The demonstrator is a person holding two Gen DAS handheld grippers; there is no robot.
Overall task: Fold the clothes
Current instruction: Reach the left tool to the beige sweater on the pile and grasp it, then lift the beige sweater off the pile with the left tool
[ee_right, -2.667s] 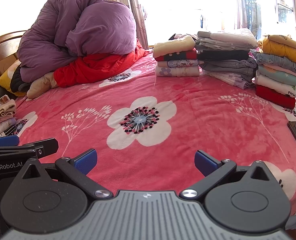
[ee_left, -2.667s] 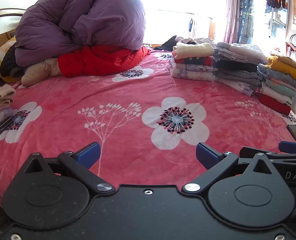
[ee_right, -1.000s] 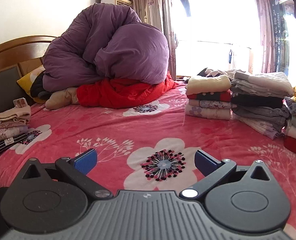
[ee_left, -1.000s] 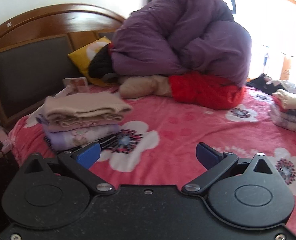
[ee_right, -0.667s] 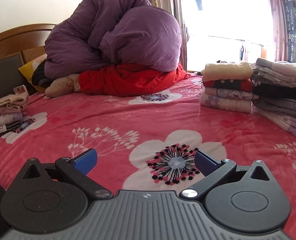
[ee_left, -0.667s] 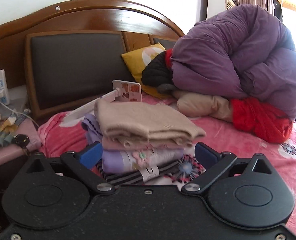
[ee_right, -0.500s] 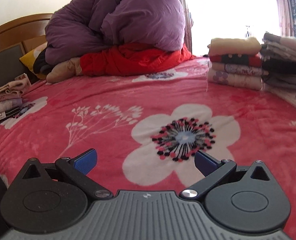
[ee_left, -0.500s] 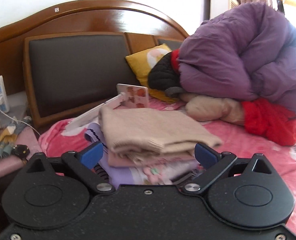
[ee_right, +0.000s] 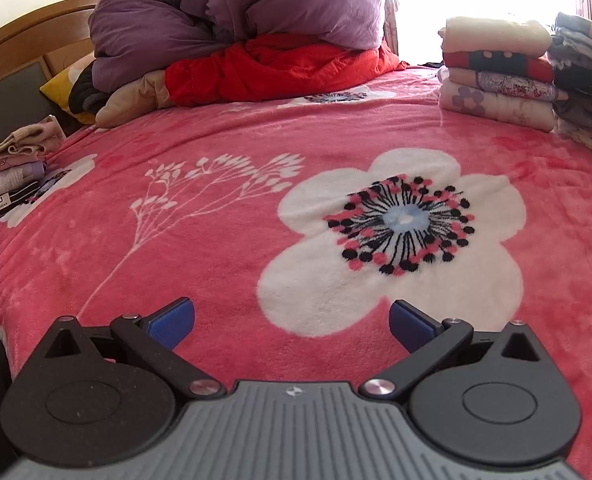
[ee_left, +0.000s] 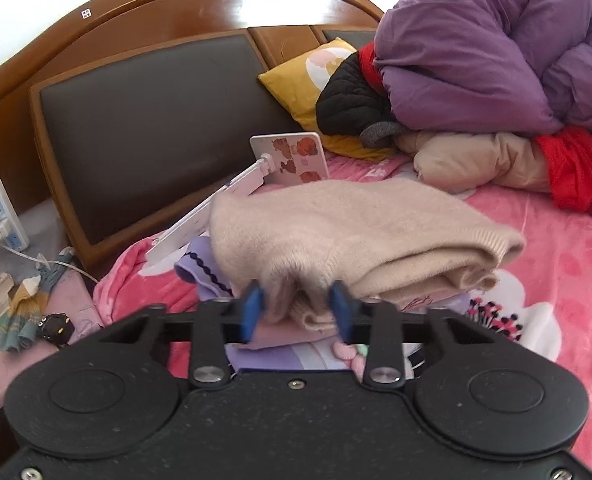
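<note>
In the left wrist view, the left gripper (ee_left: 296, 312) sits at lower centre, its jaws closing on the near edge of a folded beige sweater (ee_left: 359, 228). A bunched fold of the knit fills the narrow gap between the two blue pads (ee_left: 251, 312), and the fabric puckers where they press it. The sweater spreads from the gripper up and to the right across mid-frame, lying on top of a small pile of folded clothes (ee_left: 296, 354); a lilac piece and a pink layer show beneath it, just above the gripper's black body. The pile rests on the pink flowered blanket (ee_left: 567, 264). Behind it, at upper left, stands the padded headboard (ee_left: 148, 120), with a white card on a stand (ee_left: 292, 156) just beyond the sweater's far edge. At upper right a purple duvet (ee_left: 495, 40) is heaped over red and tan bedding.

In the right wrist view, the right gripper (ee_right: 292, 324) is at bottom centre with its jaws spread wide and nothing between them, only the blanket's large white flower (ee_right: 395, 240) ahead. The same pile appears small at the far left edge (ee_right: 8, 168), well apart from this gripper. Stacks of folded clothes (ee_right: 495, 68) stand at upper right.
</note>
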